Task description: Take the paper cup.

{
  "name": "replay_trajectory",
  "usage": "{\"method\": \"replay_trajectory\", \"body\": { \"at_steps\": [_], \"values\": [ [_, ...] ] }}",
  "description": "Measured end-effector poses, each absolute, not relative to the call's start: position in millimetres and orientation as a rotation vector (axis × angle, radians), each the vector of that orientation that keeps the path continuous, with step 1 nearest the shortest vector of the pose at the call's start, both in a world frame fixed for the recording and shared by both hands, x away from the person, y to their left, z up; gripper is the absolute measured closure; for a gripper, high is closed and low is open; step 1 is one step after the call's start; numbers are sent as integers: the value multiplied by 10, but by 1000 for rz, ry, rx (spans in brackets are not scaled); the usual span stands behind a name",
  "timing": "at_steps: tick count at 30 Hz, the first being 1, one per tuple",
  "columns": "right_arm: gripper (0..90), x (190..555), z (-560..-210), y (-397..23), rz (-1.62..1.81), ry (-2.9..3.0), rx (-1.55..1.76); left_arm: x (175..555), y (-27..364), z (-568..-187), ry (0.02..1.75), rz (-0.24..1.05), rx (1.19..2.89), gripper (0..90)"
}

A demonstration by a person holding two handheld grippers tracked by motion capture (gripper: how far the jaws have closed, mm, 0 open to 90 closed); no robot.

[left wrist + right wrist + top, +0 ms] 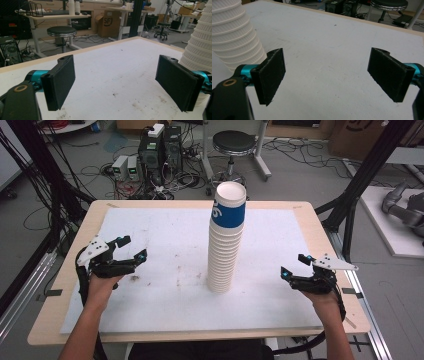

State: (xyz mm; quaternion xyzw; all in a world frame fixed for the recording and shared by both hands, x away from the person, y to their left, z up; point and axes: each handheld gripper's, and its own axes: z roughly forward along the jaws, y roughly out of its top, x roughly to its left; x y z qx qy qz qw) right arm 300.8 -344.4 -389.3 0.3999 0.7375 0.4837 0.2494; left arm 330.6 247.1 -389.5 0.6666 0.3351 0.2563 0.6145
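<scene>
Nothing started yet: tall stack of paper cups (pixel 226 240) stands untouched mid-table, left gripper (pixel 131 249) and right gripper (pixel 294 265) both gaping wide, empty, well apart from it.

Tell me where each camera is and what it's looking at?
High view: sits above the person's side, looks down on the table; forearms, left tongs and right tongs show.
Left gripper view: rides the left tongs, faces across the table; black jaws show.
Right gripper view: rides the right tongs, likewise.
All share the paper cup stack.
</scene>
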Motion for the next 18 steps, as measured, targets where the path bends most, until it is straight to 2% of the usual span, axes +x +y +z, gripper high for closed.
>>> {"method": "replay_trajectory", "body": {
  "at_steps": [18],
  "values": [
    [149,2975,-3823,-3360,1344,2019,1052,3287,2425,-3935,772,571,1556,161]
  ]
}}
